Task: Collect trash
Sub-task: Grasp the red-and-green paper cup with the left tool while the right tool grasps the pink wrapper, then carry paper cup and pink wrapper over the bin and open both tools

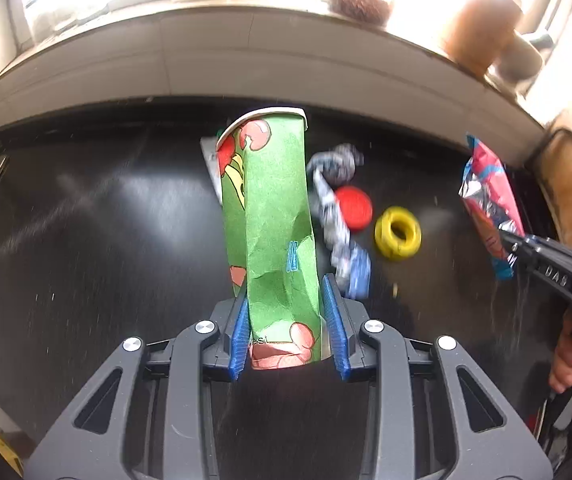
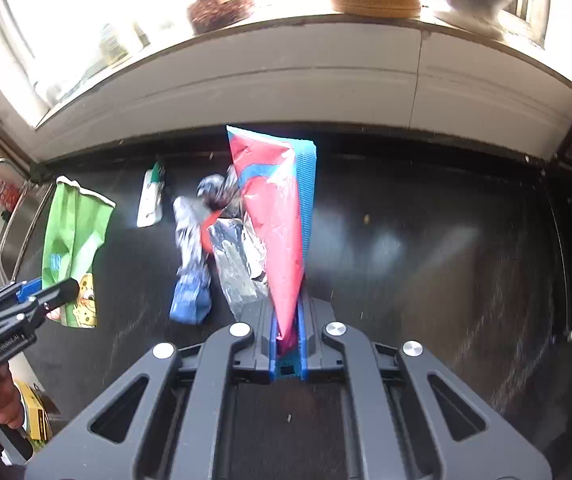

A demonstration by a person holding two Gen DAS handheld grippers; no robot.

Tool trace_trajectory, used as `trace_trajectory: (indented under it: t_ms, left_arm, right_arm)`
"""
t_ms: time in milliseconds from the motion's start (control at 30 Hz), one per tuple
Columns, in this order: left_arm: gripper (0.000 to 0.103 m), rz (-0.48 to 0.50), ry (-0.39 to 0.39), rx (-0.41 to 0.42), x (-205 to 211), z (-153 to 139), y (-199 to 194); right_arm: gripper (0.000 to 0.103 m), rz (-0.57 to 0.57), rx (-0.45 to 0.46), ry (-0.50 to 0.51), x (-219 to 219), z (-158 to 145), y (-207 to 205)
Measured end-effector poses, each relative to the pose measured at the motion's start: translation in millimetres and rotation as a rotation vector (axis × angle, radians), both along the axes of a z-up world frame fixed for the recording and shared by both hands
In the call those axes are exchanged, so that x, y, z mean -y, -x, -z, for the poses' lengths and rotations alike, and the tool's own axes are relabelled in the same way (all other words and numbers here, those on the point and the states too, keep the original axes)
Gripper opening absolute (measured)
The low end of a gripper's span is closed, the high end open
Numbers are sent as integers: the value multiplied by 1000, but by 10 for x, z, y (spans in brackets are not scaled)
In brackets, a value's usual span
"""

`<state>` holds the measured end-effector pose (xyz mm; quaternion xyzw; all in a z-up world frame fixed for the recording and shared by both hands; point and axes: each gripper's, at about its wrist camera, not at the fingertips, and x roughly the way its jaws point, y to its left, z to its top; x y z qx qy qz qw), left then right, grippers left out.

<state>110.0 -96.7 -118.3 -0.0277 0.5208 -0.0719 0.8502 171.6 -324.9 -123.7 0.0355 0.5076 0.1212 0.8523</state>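
My left gripper (image 1: 288,320) is shut on a crushed green paper cup (image 1: 273,220) with red and yellow prints, held above the black counter (image 1: 85,220). It also shows in the right wrist view (image 2: 71,240). My right gripper (image 2: 288,332) is shut on a red and blue foil snack wrapper (image 2: 273,216), seen in the left wrist view (image 1: 488,204) at the right. On the counter lie a crumpled blue-white wrapper (image 1: 340,220), a red cap (image 1: 354,208) and a yellow ring (image 1: 398,233).
A white sachet (image 2: 150,200) lies near the counter's back edge. A steel sink (image 2: 17,236) is at the left. A white windowsill (image 1: 245,56) with pots and a brush runs behind the counter. A wooden board (image 1: 566,200) stands at the right.
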Motion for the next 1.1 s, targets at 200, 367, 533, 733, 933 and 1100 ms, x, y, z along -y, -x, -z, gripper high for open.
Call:
trace_trajectory:
  t_ms: [200, 367, 533, 733, 933, 1100]
  left_arm:
    - [33, 3, -3, -6, -172, 100, 292]
    - [33, -37, -17, 44, -598, -32, 489]
    - [33, -148, -66, 99, -1283, -220, 861]
    - [33, -385, -155, 105, -2334, -272, 1669]
    - [33, -686, -160, 16, -3327, -19, 2751]
    - [33, -843, -125, -37, -3812, 286, 3444]
  right_arm:
    - [8, -5, 11, 6, -153, -96, 270]
    - [8, -75, 36, -1, -499, -324, 492]
    - [8, -257, 41, -42, -1453, -455, 611]
    - [8, -586, 3, -107, -2998, -499, 981]
    - [8, -906, -120, -150, -4472, -297, 1646]
    - [8, -1100, -237, -127, -5407, 42, 2329]
